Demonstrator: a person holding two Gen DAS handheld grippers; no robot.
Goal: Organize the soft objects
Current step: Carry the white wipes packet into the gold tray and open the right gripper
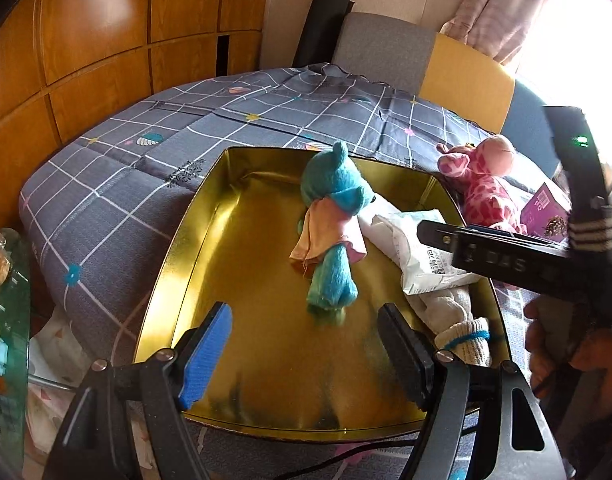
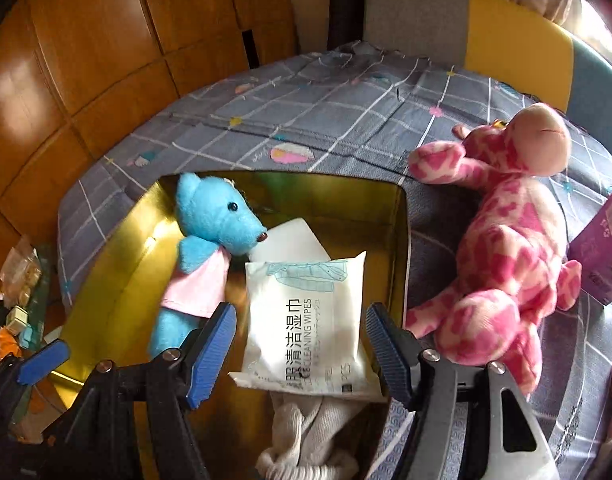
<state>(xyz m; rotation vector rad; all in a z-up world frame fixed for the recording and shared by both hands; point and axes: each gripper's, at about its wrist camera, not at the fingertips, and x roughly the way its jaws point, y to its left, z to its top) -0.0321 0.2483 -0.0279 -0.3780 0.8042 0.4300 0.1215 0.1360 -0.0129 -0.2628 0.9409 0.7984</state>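
An open gold tin (image 1: 194, 248) lies on the bed. Inside it are a blue teddy bear (image 1: 333, 200) in a pink-and-orange cloth, a white pack of cleaning wipes (image 2: 306, 312) and a cream knitted sock (image 2: 306, 432). My left gripper (image 1: 306, 316) hangs open over the tin's near end, the bear's feet just beyond its tips. My right gripper (image 2: 300, 320) stands open astride the wipes pack, with its pads off the pack. A pink spotted giraffe plush (image 2: 505, 248) lies on the cover just right of the tin.
A grey checked bed cover (image 1: 146, 160) is under everything. A purple box (image 2: 601, 252) lies right of the giraffe. A glass table with small clutter (image 1: 2, 280) stands at the left, wooden wardrobe doors behind. A hand (image 1: 545, 344) holds the right gripper.
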